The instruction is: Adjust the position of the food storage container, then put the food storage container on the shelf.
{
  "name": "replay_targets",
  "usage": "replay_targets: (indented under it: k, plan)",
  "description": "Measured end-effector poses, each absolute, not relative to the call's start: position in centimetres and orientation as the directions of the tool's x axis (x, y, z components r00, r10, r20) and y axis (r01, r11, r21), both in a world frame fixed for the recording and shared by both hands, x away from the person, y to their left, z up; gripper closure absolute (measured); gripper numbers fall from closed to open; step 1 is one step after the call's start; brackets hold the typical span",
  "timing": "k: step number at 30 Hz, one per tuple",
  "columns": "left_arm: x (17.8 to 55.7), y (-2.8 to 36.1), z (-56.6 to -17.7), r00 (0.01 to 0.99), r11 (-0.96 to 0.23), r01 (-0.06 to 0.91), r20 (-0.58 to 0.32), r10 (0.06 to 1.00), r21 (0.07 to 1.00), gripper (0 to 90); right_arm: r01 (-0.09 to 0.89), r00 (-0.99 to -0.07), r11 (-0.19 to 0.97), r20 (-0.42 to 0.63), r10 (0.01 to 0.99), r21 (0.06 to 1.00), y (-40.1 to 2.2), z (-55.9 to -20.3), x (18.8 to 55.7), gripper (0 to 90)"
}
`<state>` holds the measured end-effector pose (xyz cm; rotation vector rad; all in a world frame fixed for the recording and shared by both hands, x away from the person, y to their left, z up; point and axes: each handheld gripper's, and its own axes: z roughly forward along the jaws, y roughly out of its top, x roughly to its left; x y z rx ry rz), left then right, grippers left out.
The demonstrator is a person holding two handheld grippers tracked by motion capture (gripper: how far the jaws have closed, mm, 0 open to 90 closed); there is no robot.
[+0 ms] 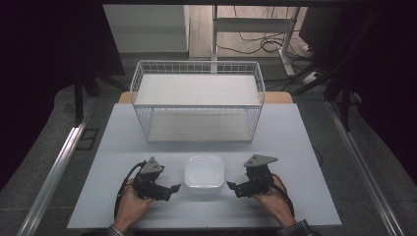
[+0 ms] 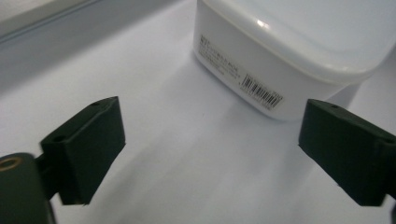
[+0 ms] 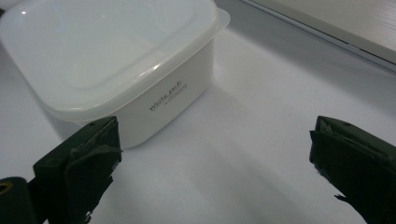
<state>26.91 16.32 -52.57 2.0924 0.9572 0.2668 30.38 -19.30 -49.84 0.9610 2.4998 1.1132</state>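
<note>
Lidded white container with "White pack" lettering, barcode label opposite

"White pack" on container side

Pale grey table, two items on it.
White lidded container sits on the near part, directly between left gripper and right gripper, just beside each one's jaw tips, not touching. Lid on; barcode label on the side facing the left gripper, printed text on the side facing the right. White wire basket stands well beyond both grippers, past the container, on the table's far half.
</note>
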Motion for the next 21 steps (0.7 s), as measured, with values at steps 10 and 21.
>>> replay_targets:
  k: [10, 21]
  plan:
    - [27.2, 17.5, -51.7, 0.663, -0.317, 0.568, -0.194, 0.723, 0.759, 2.9, 0.456, -0.752, 0.478, 0.039, 0.658, 0.751, -19.8, -49.2, 30.6, 1.1]
    - [28.0, 17.0, -49.9, 0.685, -0.279, 0.565, -0.253, 0.683, 0.777, 2.7, 0.444, -0.759, 0.449, 0.058, 0.649, 0.775, -18.8, -47.9, 30.6, 1.6]
